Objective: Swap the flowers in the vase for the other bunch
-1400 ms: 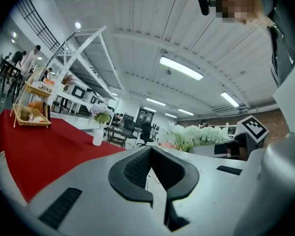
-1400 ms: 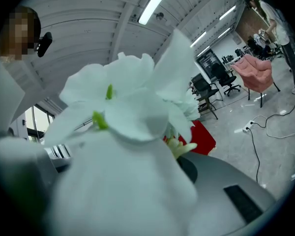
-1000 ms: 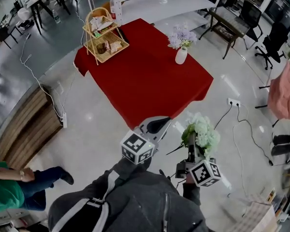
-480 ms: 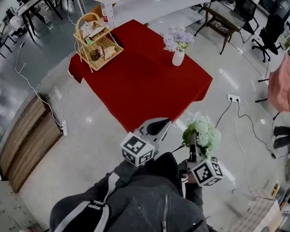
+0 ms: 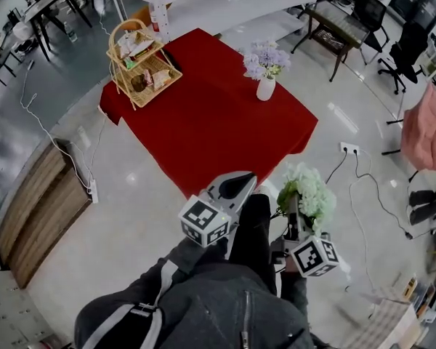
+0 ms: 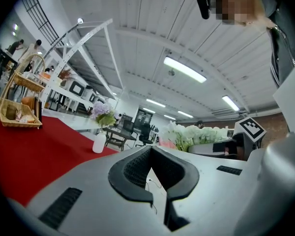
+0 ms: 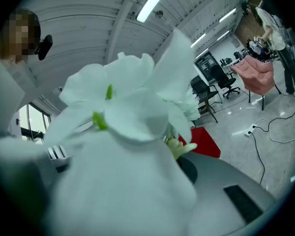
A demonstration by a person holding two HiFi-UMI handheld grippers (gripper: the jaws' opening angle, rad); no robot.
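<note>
Gripping the stems of a white flower bunch in the right gripper, with jaws closed part-way onto them and blossoms upright above the claw, filling nearly all of the right gripper view. Holding nothing in the left gripper, with jaws pressed fully together, aimed level toward the red-clothed table from over pale floor just short of its near corner. Well ahead, toward the table's far right side: a white vase upright with a lilac bunch in it, well apart from a two-tier wicker basket stand at the far left corner.
</note>
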